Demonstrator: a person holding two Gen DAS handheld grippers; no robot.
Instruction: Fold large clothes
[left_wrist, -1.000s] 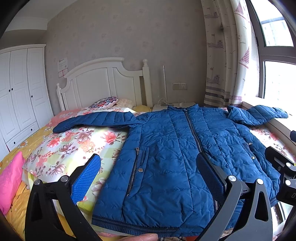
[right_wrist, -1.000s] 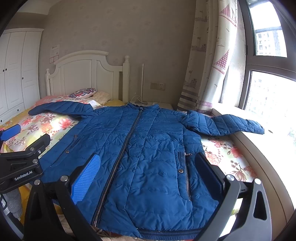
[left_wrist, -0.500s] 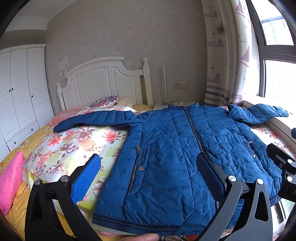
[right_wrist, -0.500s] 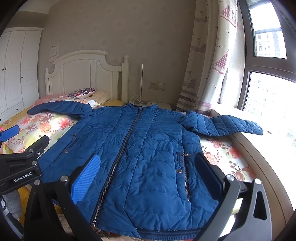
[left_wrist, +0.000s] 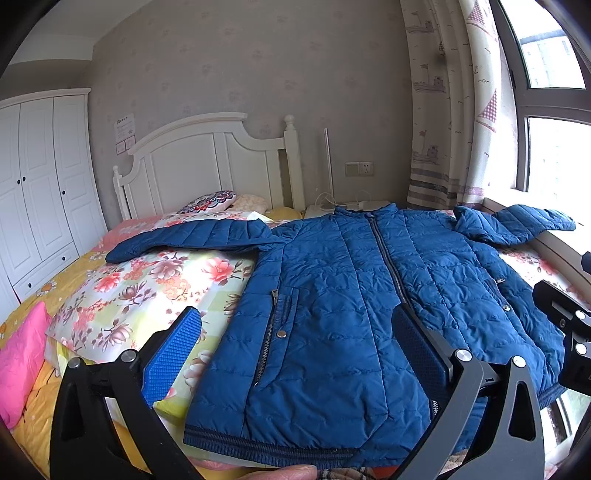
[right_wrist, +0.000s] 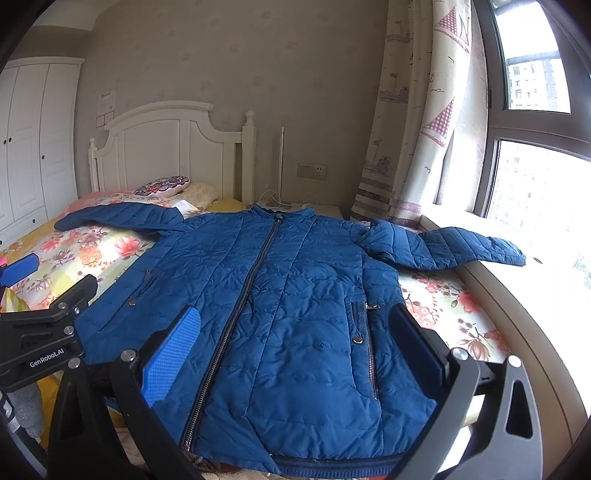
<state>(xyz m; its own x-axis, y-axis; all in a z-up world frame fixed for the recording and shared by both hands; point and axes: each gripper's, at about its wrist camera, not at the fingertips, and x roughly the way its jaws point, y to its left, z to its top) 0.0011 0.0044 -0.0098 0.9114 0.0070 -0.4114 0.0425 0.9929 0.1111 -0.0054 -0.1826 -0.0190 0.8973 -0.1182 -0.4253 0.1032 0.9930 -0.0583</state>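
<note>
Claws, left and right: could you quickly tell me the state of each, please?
Left claw: open, holding nothing, above the blue jacket.
Right claw: open, holding nothing, above the same jacket.

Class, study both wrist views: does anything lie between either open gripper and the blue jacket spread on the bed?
Nothing visible does. The blue jacket lies flat and zipped on the bed, both sleeves spread. The left gripper and right gripper hover open over its hem end, with only air between.

Both wrist views look from the bed's foot toward the headboard, low and near; left view sits further left; both share the jacket.
</note>
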